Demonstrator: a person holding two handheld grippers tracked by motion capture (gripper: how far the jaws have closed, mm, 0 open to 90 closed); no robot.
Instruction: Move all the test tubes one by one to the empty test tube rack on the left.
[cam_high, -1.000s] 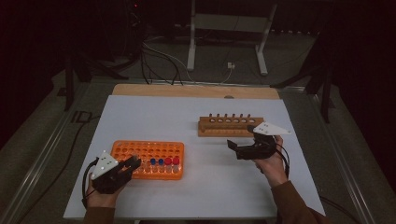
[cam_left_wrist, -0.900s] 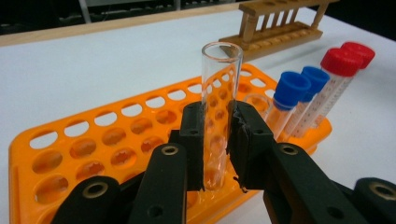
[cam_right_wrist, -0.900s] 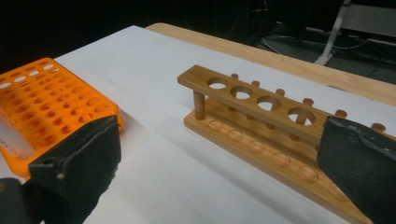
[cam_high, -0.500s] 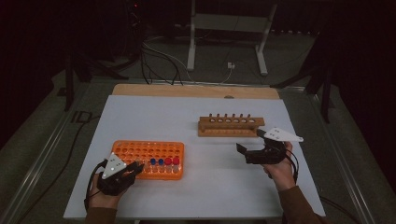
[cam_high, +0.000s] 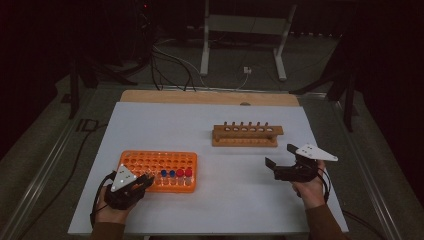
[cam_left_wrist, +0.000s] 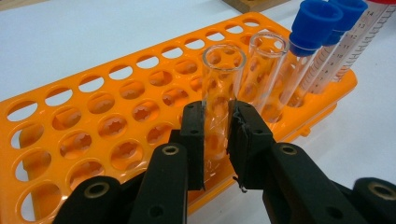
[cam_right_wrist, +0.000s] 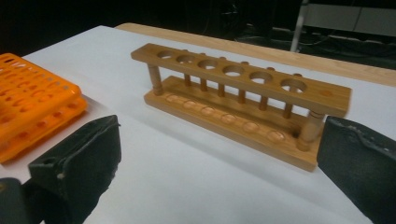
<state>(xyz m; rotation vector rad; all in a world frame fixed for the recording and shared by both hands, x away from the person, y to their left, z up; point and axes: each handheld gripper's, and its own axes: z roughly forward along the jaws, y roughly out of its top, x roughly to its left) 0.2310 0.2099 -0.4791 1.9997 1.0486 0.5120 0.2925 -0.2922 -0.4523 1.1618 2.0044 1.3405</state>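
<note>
The right claw (cam_high: 278, 156) has slid rightward, off the wooden rack (cam_high: 246, 135).

Wooden rack (cam_right_wrist: 247, 83) just ahead of right claw (cam_right_wrist: 219, 144). Second clear tube (cam_left_wrist: 267, 70), blue-capped tubes (cam_left_wrist: 322, 23) right of left claw (cam_left_wrist: 219, 116).

Clear glass test tube (cam_left_wrist: 222, 88), uncapped, open mouth up, standing upright in a hole of the orange rack's (cam_left_wrist: 93, 116) near edge row, pinched low on its sides, beside a second clear uncapped tube (cam_left_wrist: 266, 70), rack near the table's (cam_high: 210, 125) front-left corner
</note>
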